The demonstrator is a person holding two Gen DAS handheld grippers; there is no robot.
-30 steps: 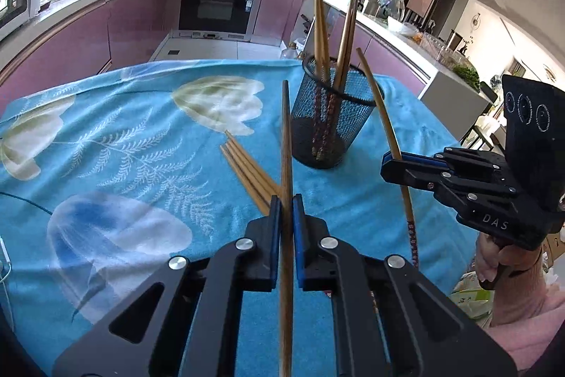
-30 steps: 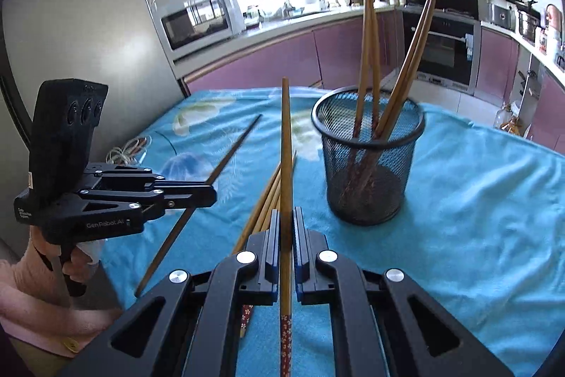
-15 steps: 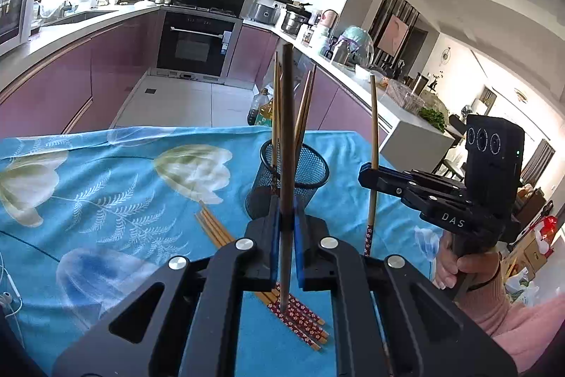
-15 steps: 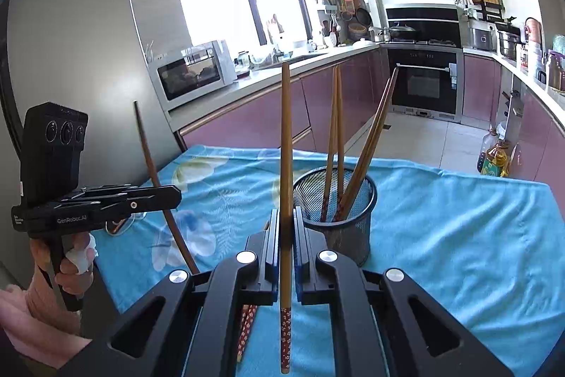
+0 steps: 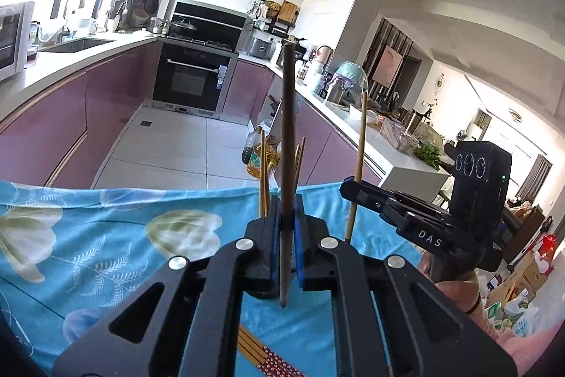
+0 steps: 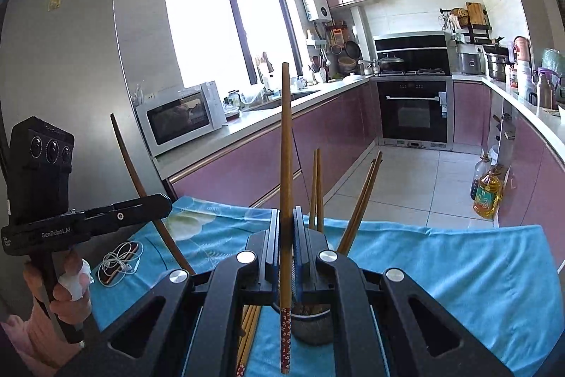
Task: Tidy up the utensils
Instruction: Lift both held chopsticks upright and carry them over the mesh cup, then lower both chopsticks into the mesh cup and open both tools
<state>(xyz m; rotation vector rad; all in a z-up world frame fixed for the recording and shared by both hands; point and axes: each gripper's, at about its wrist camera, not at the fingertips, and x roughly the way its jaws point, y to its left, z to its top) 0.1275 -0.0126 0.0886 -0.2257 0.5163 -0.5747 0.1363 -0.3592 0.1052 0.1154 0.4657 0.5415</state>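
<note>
My left gripper [image 5: 286,202] is shut on a dark brown chopstick [image 5: 287,129], which stands nearly upright. My right gripper [image 6: 285,212] is shut on a light chopstick with a red flowered end [image 6: 286,147], also upright. Each gripper shows in the other's view: the right gripper [image 5: 349,188] with its light chopstick [image 5: 361,136], and the left gripper [image 6: 165,200] with its dark chopstick [image 6: 129,158]. The black mesh holder [image 6: 312,331] sits mostly hidden behind the jaws, with several chopsticks [image 6: 316,186] sticking out of it. Loose chopsticks [image 5: 252,347] lie on the blue cloth below.
The table carries a blue flowered cloth [image 6: 459,271]. A phone with white earphones [image 6: 118,262] lies near its left edge. Hands [image 6: 69,292] hold both gripper handles. Purple kitchen cabinets, an oven [image 5: 190,80] and oil bottles [image 6: 485,193] on the floor stand beyond.
Both grippers have risen and tipped upward with their chopsticks, which now stand upright. The mesh holder has slid down behind the jaws, and more of the kitchen shows.
</note>
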